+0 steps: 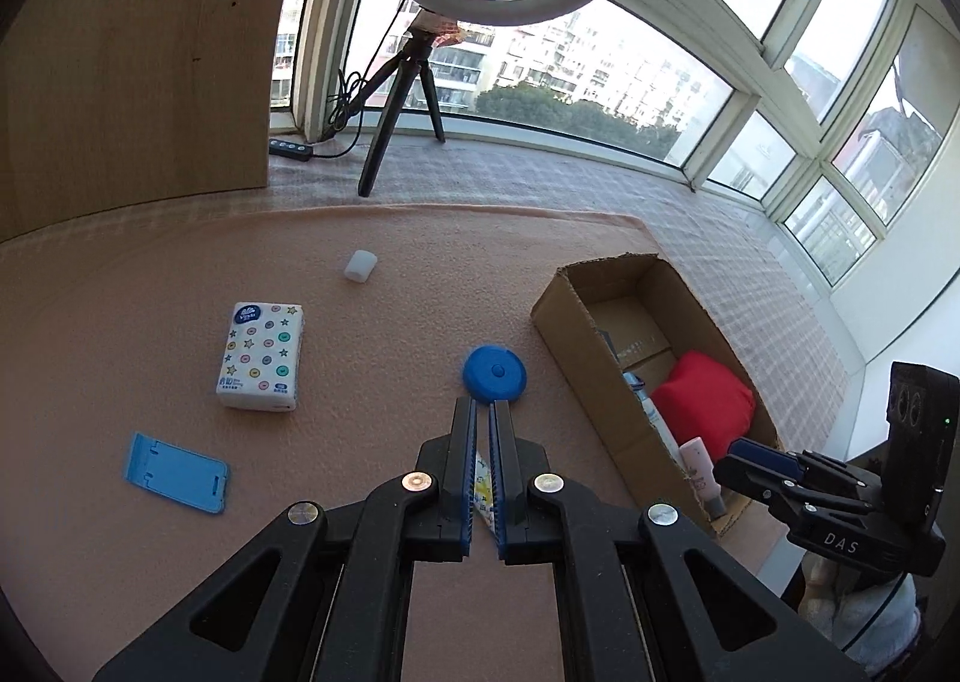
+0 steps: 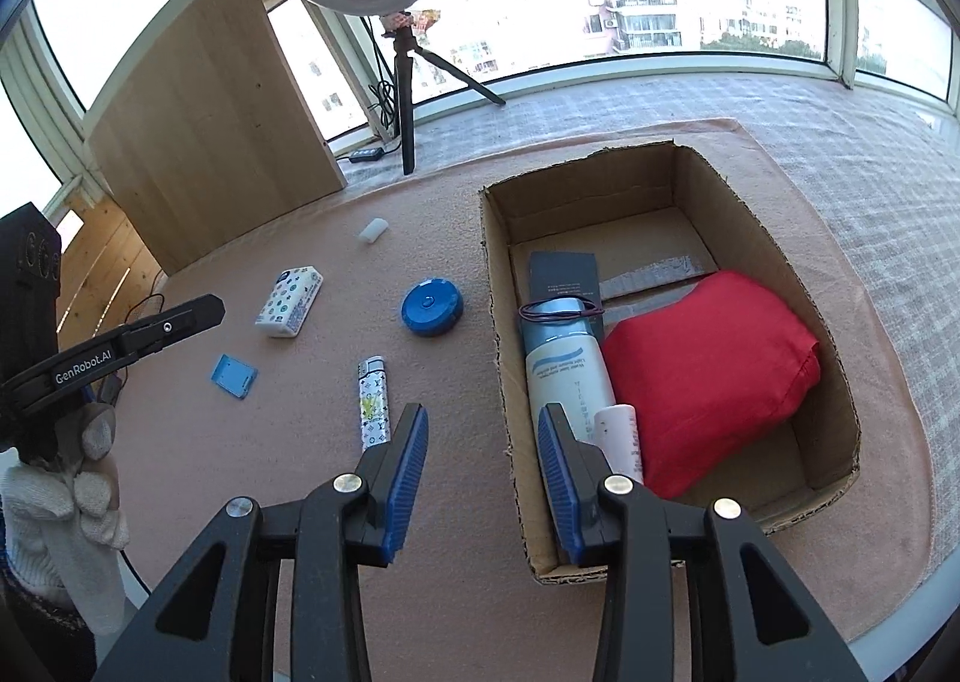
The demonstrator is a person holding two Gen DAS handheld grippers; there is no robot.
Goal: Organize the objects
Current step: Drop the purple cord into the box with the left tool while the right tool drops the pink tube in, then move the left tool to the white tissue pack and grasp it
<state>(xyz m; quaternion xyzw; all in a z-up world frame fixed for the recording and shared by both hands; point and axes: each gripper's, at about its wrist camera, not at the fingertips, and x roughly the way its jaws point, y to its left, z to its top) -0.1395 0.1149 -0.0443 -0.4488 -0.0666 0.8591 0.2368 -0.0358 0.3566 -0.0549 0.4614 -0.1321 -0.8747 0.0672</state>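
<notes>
Pink mat (image 2: pixel 456 502): lighter (image 2: pixel 373 403) whole only from right wrist.

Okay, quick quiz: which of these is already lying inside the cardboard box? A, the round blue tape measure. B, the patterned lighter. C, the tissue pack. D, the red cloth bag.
D: the red cloth bag lies inside the cardboard box beside a white bottle, while the tape measure, lighter and tissue pack sit out on the pink mat.
</notes>
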